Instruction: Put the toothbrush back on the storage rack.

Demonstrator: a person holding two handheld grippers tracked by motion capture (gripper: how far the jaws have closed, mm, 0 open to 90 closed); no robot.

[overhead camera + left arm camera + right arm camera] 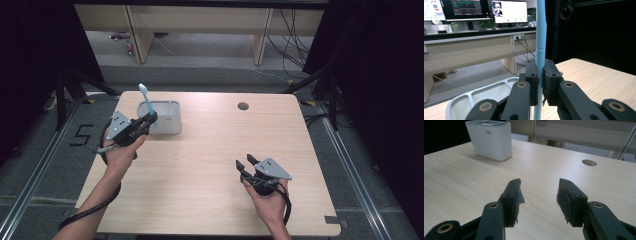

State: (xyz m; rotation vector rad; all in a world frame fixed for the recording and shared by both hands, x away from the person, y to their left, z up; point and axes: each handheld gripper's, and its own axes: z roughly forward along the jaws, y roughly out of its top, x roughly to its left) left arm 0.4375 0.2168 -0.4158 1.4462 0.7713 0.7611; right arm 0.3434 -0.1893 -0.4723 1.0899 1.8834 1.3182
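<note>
A light blue toothbrush (147, 104) stands upright in my left gripper (149, 120), which is shut on its handle (540, 47). The brush head points up, and the gripper hovers at the left rim of a white holder (167, 119) with compartments (486, 93) at the table's back left. The same white holder (490, 140) stands far off in the right gripper view. Low over the wood at the front right, my right gripper (246, 162) is open, with nothing between its pads (539, 202).
The light wooden table (210, 150) has a round cable hole (243, 106) near its back edge, also the cable hole (589, 162) ahead of the right gripper. Desks with monitors (474, 11) stand beyond the table. Black curtains flank both sides.
</note>
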